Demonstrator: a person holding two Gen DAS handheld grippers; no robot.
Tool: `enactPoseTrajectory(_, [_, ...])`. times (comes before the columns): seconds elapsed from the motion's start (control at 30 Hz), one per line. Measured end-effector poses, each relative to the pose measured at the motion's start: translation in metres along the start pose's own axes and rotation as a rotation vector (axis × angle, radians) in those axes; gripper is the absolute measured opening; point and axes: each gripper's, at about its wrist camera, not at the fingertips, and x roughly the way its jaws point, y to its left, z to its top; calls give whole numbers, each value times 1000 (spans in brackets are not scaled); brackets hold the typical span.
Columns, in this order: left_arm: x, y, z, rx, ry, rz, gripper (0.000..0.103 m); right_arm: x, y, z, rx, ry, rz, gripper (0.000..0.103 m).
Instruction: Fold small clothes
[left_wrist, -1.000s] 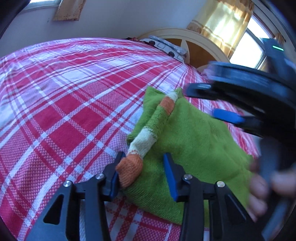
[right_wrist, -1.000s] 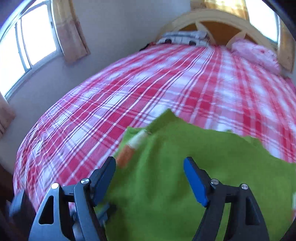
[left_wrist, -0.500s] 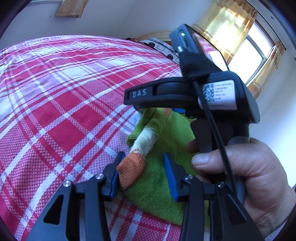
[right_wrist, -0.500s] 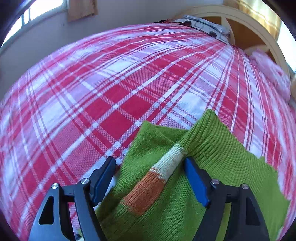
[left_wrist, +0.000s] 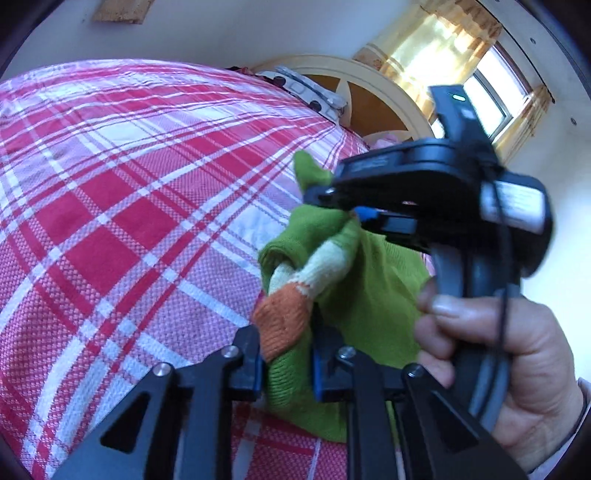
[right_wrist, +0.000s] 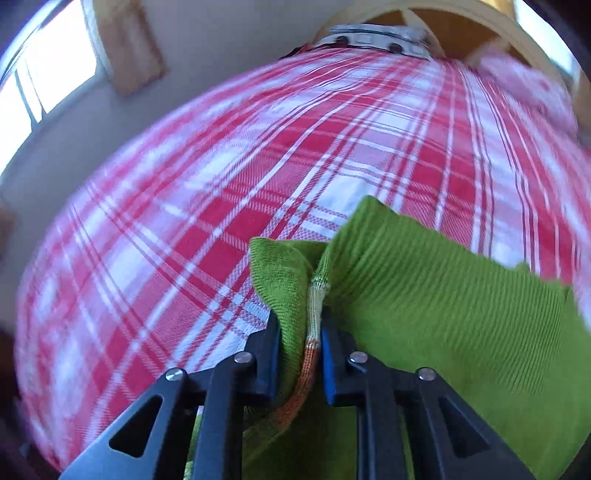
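A small green knitted garment (left_wrist: 373, 291) with a white-and-orange striped sleeve (left_wrist: 284, 321) lies bunched on the red-and-white plaid bed (left_wrist: 129, 221). My left gripper (left_wrist: 286, 363) is closing, its blue pads pressing on the orange cuff end and the green fold beside it. In the left wrist view my right gripper (left_wrist: 351, 206), held by a hand (left_wrist: 498, 354), bites the garment further up. Seen in the right wrist view, my right gripper (right_wrist: 300, 354) is closing with its pads pinching the green garment (right_wrist: 424, 295) and striped sleeve (right_wrist: 314, 332).
A cream headboard (left_wrist: 354, 77) and a grey-white patterned pillow (left_wrist: 314, 92) stand at the far end of the bed. A pink item (right_wrist: 528, 85) lies at the far right. Curtained windows (left_wrist: 484, 81) flank the bed. Bare plaid sheet stretches left of the garment.
Both grippers have gone from open to closed on the garment. The right gripper came down onto the sleeve and green cloth, and the cloth is now gathered and lifted.
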Motion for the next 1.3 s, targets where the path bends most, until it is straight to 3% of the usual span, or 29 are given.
enactPoseTrajectory(0.23, [-18, -50, -6, 248, -66, 20, 19, -55, -37, -12, 169, -118, 158, 17])
enactPoseTrajectory(0.47, [-32, -111, -14, 423, -110, -38, 18, -113, -93, -29, 257, -208, 193, 17])
enactPoseTrajectory(0.73, [-18, -185, -49, 606, -71, -130, 18, -161, -177, -60, 326, -255, 148, 17])
enactPoseTrajectory(1.03, [2, -246, -95, 690, 10, -204, 18, -192, -250, -96, 334, -267, 86, 17])
enactPoseTrajectory(1.3, [16, -287, -126, 750, 58, -219, 18, -202, -298, -122, 308, -241, 27, 17])
